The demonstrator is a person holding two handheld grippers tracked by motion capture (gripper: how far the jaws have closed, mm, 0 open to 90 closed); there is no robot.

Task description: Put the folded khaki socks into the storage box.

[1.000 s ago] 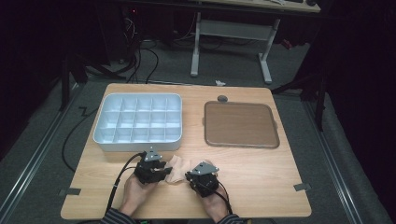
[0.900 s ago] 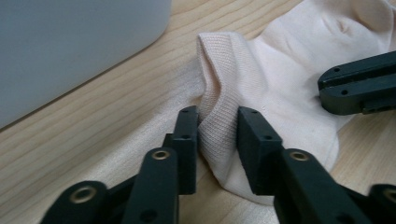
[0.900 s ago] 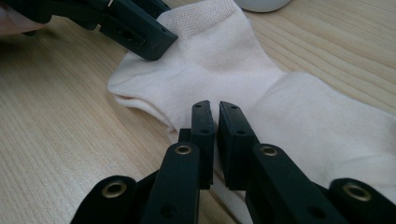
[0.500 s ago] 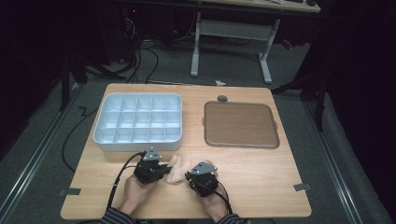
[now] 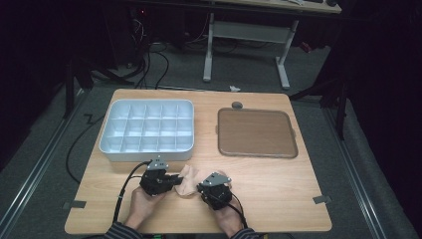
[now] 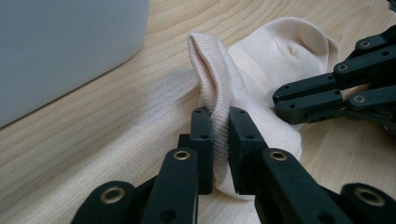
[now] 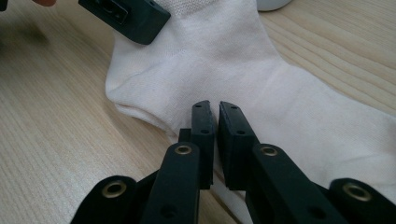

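My left gripper [image 6: 219, 135] is clamped on the sock [image 6: 275, 70]: a ribbed fold of the cream fabric stands pinched between the two black jaws, rising above them in a ridge. These jaws have just been closing, and the fold is now caught tight between the pads, where a second ago they stood wider around it. In the high view the left gripper [image 5: 175, 180] sits at the sock's [image 5: 188, 180] left edge, my hand under it near the front edge of the table [image 5: 278, 199].

My right gripper [image 7: 214, 116] has its jaws drawn together too, with only a thin slit between them, and they bite into the sock's [image 7: 224, 60] near edge; a little fabric is nipped at the tips. From above, the right gripper [image 5: 203, 188] lies on the sock's right side, just beside the left one, as it did a second ago. Neither hand has shifted since then.

The sock lies flat on the wood between both grippers, bunched only where I pinch it. Beyond it stands the white divided tray [image 5: 147, 130] at the left, close to the sock, and the brown flat tray [image 5: 257, 132] at the right, well apart.

I can read no brand, label or writing on the sock, the trays or the grippers.
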